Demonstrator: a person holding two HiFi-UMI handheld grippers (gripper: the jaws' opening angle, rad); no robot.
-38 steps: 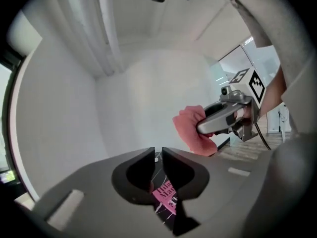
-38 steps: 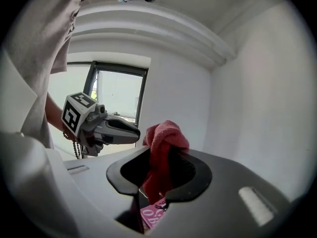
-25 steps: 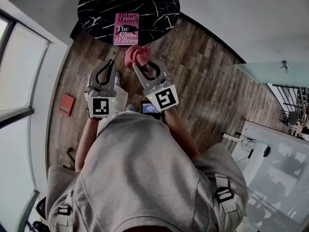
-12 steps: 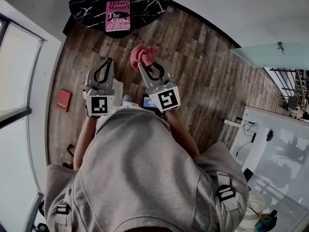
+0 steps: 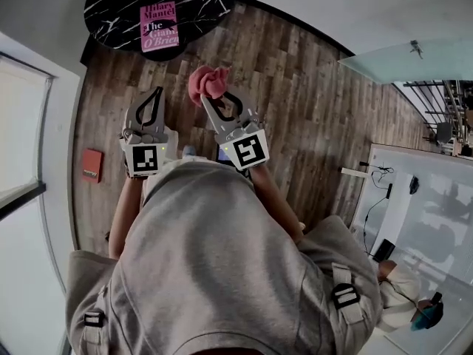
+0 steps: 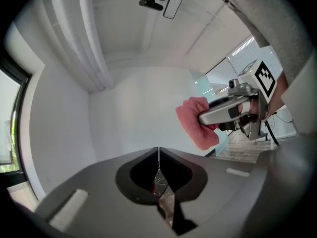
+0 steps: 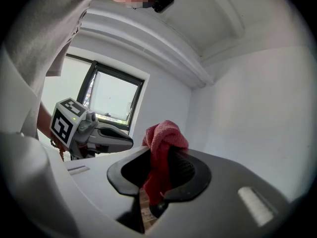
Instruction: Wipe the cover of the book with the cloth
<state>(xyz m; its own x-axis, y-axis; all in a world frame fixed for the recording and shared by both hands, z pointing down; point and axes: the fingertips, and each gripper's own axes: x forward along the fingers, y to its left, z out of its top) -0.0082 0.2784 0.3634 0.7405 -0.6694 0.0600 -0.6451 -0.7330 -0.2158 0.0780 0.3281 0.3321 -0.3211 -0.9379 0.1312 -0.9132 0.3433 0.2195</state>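
- The pink book [image 5: 159,26] lies flat on the black marbled table [image 5: 111,9], well ahead of both pairs of fingers. Only the head view shows it.
- The red cloth [image 5: 207,82] bunches at the tip of the right gripper [image 5: 210,102]. The right gripper view shows those fingers clamped on it, with folds above and below.
- The left gripper [image 5: 156,95] has its fingers pressed together and empty in its own view, with the cloth off to their right.

Printed on the pink book [image 5: 159,26] on the black marble table [image 5: 111,9]: "Hilary Mantel", "The Giant, O'Brien". On the red item [image 5: 92,165] on the floor: small print, too small to read.
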